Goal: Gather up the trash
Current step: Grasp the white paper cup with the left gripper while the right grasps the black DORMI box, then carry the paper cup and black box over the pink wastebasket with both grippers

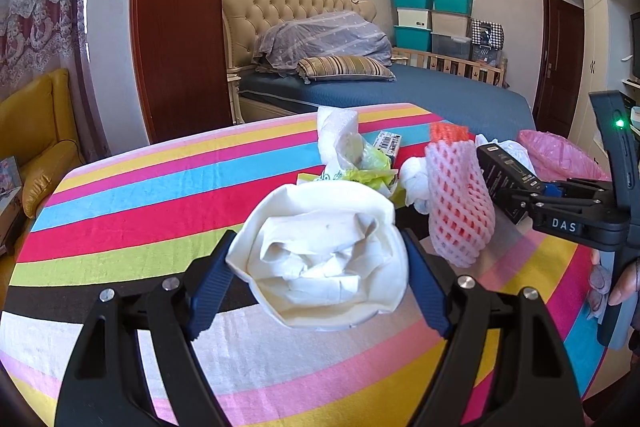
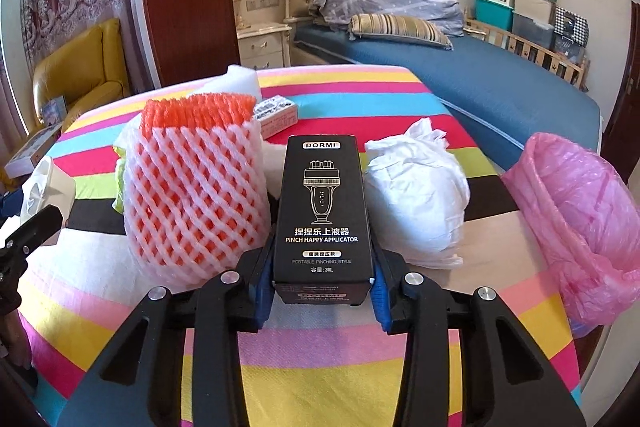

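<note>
My left gripper (image 1: 320,247) is shut on a white paper cup (image 1: 320,291) stuffed with crumpled paper, just above the striped tablecloth (image 1: 160,195). A pad presses on each side of the cup. My right gripper (image 2: 322,267) is shut on the near end of a black DORMI box (image 2: 322,195), whose far end points away over the table. In the left wrist view that box (image 1: 500,167) and the right gripper (image 1: 516,197) sit at the right. An orange-and-white foam net (image 2: 192,195) stands left of the box, a knotted white plastic bundle (image 2: 416,195) to its right.
A pink plastic bag (image 2: 576,219) lies open at the table's right edge. A small carton (image 2: 276,113), a white foam sheet (image 1: 336,131) and a yellow-green wrapper (image 1: 360,171) lie further back. A bed lies beyond the table, a yellow armchair to the left.
</note>
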`<state>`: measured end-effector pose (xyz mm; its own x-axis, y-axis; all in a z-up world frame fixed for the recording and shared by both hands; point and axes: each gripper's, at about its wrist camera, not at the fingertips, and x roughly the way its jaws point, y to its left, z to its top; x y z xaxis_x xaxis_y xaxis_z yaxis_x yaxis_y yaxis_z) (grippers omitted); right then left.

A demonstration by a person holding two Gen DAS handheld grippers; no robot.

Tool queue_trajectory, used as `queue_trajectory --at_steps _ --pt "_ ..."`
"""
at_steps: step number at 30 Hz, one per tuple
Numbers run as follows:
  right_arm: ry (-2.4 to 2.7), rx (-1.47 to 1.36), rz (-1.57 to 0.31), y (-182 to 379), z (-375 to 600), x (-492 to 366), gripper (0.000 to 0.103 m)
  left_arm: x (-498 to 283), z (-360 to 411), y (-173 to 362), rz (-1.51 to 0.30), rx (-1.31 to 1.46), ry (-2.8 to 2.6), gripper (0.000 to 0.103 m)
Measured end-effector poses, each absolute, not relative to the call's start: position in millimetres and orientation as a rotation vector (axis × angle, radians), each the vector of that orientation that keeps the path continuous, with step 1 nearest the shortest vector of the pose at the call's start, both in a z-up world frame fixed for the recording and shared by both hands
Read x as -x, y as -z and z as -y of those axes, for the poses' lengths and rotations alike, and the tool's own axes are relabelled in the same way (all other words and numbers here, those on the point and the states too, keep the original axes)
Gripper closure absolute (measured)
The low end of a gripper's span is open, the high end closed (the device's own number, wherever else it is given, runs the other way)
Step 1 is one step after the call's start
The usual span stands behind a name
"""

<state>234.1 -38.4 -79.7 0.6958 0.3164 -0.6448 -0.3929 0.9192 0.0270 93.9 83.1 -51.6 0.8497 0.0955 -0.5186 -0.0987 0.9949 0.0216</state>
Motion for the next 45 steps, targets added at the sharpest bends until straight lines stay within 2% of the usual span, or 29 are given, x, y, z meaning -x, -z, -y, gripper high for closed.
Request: queue_trajectory --at_steps 12,34,45 --pt "-0.443 0.048 -0.596 67.2 54.0 -204.8 0.065 -97.7 -82.9 51.0 -0.540 -0.009 -0.127 0.025" --pt "-0.529 0.106 -0.537 59.9 48.5 -135.1 0.065 -72.1 -83.5 40.8 -0.418 -0.013 -0.227 0.025" --pt "-0.499 0.094 -0.500 52.1 76.0 -118.5 0.065 -55.9 -65.5 33.9 -0.404 0.028 -0.187 0.025"
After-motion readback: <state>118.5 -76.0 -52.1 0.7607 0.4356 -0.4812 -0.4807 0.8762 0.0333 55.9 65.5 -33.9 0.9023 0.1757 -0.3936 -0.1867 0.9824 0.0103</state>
